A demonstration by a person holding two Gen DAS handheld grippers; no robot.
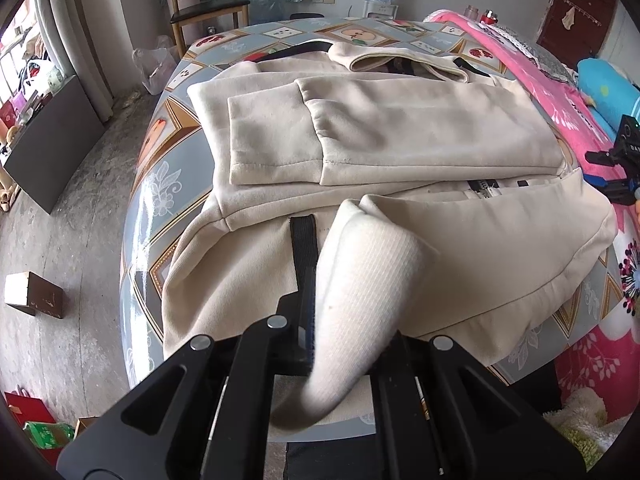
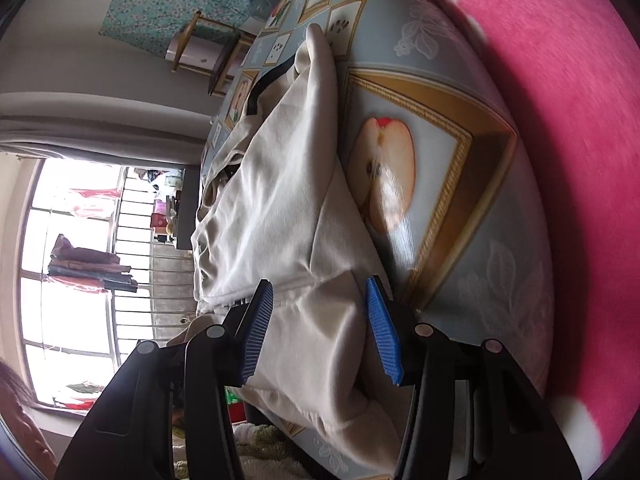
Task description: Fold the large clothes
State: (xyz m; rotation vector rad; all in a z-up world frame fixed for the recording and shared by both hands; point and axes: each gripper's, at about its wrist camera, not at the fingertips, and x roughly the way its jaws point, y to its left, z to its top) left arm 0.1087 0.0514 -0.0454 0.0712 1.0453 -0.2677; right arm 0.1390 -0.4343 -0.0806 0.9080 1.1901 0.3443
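Note:
A large beige jacket point(image 1: 400, 140) lies partly folded on the round table, sleeves laid across its body and collar at the far side. My left gripper point(image 1: 320, 320) is shut on the jacket's near hem, and a beige fold of it point(image 1: 360, 300) rises between the fingers. My right gripper shows at the right edge of the left wrist view point(image 1: 616, 172). In the right wrist view the camera is rolled sideways. There my right gripper point(image 2: 320, 328) is open, its blue pads point(image 2: 256, 336) on either side of the jacket's edge point(image 2: 312, 344), not closed on it.
The table wears a blue-grey cloth with framed fruit pictures point(image 2: 440, 160). A pink floral blanket point(image 1: 552, 92) lies along its right side. A wooden chair point(image 1: 208, 8) stands beyond the table. Boxes point(image 1: 34, 294) sit on the floor at left, and a window with bars point(image 2: 80, 280) is nearby.

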